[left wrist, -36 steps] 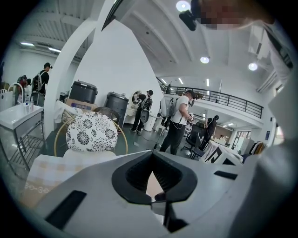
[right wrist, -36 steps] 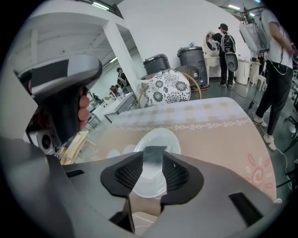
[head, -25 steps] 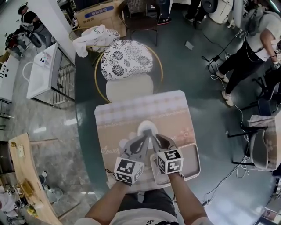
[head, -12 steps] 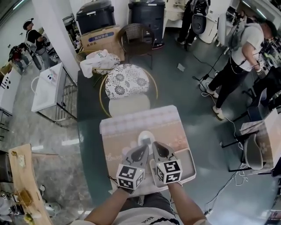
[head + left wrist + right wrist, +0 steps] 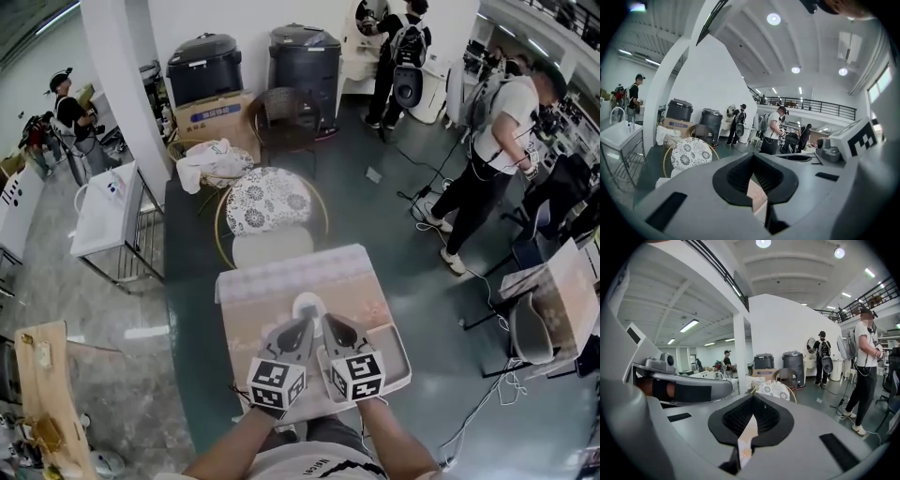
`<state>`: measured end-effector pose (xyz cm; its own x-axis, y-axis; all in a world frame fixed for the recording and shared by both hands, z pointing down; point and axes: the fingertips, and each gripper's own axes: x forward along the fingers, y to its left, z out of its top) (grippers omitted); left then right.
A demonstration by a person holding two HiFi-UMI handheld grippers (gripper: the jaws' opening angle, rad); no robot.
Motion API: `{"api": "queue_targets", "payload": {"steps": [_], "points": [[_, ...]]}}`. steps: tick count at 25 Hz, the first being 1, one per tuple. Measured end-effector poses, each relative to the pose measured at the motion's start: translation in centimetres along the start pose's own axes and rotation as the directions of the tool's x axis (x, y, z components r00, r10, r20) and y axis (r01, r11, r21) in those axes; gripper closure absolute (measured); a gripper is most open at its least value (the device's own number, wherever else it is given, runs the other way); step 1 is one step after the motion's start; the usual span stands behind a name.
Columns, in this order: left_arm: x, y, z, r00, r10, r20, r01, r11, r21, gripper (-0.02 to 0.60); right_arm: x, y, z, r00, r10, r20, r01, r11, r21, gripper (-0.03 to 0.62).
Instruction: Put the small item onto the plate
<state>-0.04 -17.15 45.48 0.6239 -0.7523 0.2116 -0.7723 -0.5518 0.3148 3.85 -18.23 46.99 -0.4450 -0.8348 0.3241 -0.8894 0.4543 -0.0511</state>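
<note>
I take the big things first. The square tabletop under its pink-and-beige flowered cloth stretches away ahead of both tools. A shallow beige rectangular tray lies on it just to the right of the right tool, and what I can see of it looks bare. A small round white plate sits just beyond the two tool tips, partly covered by them from the head view.

The left tool and the right tool are side by side, nearly touching, both pointing toward the plate. In each gripper view the dark padded jaws meet at the tips, leaving only a thin slit through which I see cloth. Both are closed down on nothing.

I can't find the small item anywhere: not between either pair of jaws, and not on the visible part of the cloth, tray or plate. It may be on the plate under the tips, which would mean the placing is done, or the pick-up hasn't begun. I can't tell which.
</note>
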Motion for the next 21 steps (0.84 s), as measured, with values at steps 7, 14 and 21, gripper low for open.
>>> {"api": "queue_targets", "payload": {"steps": [7,14,21], "points": [[-1.9,-0.8,1.2,1.0,-0.005,0.029,0.005,1.0,0.028,0.577,-1.8,1.6,1.3,0.999,-0.011,0.035,0.012,1.0,-0.013,0.58],[-3.3,-1.0,2.0,0.999,0.002,0.048,-0.005,0.999,0.05,0.577,-2.9,2.4,1.9,0.998,-0.019,0.062,0.02,1.0,-0.012,0.58],[-4.2,-2.1,2.5,0.998,0.005,0.056,-0.008,0.998,0.062,0.577,-4.2,2.5,2.6,0.997,-0.02,0.072,0.021,1.0,-0.012,0.58]]}}
